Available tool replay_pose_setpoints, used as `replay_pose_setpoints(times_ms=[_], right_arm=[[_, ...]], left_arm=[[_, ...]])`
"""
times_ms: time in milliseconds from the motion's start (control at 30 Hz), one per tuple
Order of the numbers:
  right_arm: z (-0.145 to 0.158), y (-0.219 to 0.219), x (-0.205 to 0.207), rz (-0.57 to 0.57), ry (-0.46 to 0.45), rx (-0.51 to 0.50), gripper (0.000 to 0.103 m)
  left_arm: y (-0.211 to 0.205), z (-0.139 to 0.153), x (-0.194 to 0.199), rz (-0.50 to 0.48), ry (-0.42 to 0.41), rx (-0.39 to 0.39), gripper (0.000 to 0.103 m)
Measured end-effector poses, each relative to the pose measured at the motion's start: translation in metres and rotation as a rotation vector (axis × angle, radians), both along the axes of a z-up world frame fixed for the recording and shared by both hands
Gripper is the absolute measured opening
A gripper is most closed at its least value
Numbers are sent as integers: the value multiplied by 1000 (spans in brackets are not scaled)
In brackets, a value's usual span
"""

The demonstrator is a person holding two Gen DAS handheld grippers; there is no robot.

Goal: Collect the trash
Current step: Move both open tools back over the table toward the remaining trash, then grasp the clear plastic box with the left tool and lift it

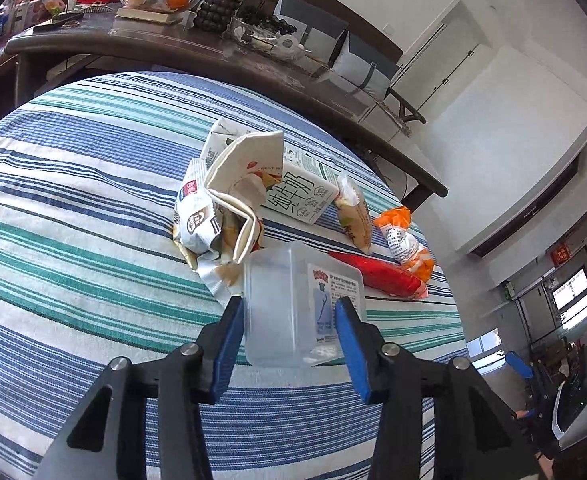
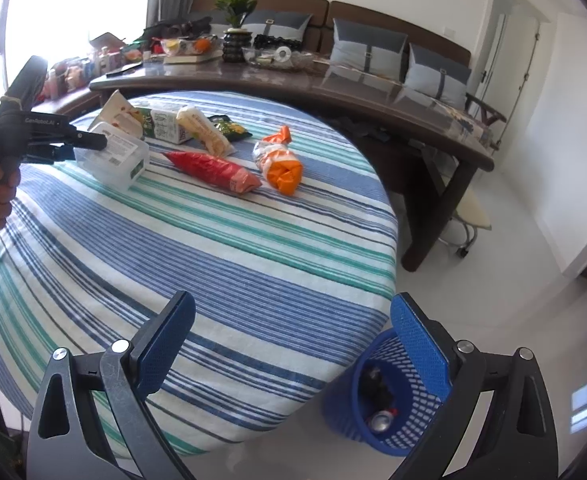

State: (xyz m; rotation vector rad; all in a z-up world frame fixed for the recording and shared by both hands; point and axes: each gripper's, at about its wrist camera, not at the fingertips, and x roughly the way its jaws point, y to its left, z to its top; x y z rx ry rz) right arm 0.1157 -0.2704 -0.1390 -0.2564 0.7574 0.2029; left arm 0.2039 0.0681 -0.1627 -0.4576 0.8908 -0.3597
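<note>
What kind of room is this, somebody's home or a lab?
Most likely a home living room. A brown sofa with grey cushions lines the wall behind a long dark table cluttered with household bits and a potted plant. Nearer, a round table wears a striped cloth.

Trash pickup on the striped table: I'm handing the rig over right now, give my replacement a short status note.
Left gripper: shut on the clear plastic box, tilted, near the trash pile.
Right gripper: open, empty, above the table edge and the blue mesh bin.
Done: the bin on the floor holds a can and some dark items.
Left: bin the box, then the milk carton, crumpled wrappers, red packet, orange bag, green packet and beige packet.
</note>
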Motion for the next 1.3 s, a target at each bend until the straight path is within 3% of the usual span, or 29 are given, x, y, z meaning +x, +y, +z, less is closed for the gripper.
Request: replay_pose_setpoints(times_ms=[100,233,333,467,633,767,867,1033,1167,1300], right_arm=[[-1,0,2,3,6,6,99],[1,5,2,20,3,12,99],[0,10,2,34,2,8,99],[-1,16,2,42,4,2,99],[-5,16,6,43,35,38,99],[-8,8,21,24,62,89,99],[-9,9,43,79,91,137,99],[-13,48,81,240,81,17,99],[-20,64,117,274,108,36,98],[-31,74,143,268,188,73,80]], left_arm=[[-1,4,-34,4,-4,38,42],[-8,0,-76,-70,19,90,42],[-17,2,-97,-128,0,176,55],[-21,16,-103,-93,-116,370,80],[-34,12,-67,-206,-168,463,84],[-40,-3,-49,-255,-155,452,84],[-46,-6,-46,-257,-174,455,84],[-55,-10,-37,-251,-189,478,84],[-57,-15,-31,-253,-173,494,84],[-48,-13,-30,-216,-179,473,80]])
